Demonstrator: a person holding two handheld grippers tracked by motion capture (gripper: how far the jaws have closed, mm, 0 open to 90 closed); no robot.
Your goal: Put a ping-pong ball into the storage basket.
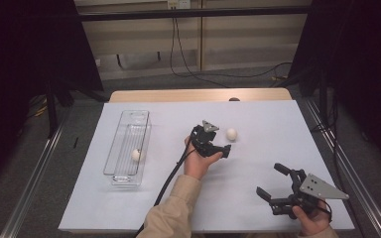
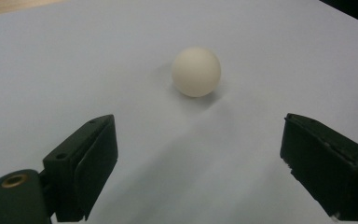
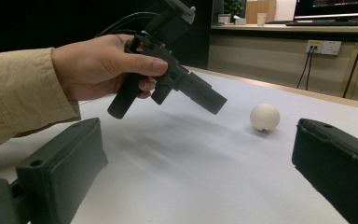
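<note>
Hovering over the white table cover (image 1: 258, 198), the left gripper (image 1: 226, 147) points at a white ball (image 1: 231, 134) lying just beyond its tips — jaws spread wide, nothing between them. In the left gripper view the ball (image 2: 196, 71) sits on the bare sheet ahead of the two black jaws, a little left of centre, apart from both. Nothing stands between gripper and ball.

The right gripper (image 1: 273, 182) is held low near the table's near right corner, well apart from the ball, its jaws also standing open and empty. From the right gripper view, the person's left hand (image 3: 100, 67) in a tan sleeve (image 3: 21, 95) grasps the other gripper, tilted down toward the ball (image 3: 265, 116).

At the left of the table a clear, narrow tray (image 1: 121, 171) lies lengthwise — a second white ball (image 1: 136, 154) rests inside it toward its near end. Cables (image 1: 178, 49) trail across the floor beyond the table's far wooden edge (image 1: 198, 94).
</note>
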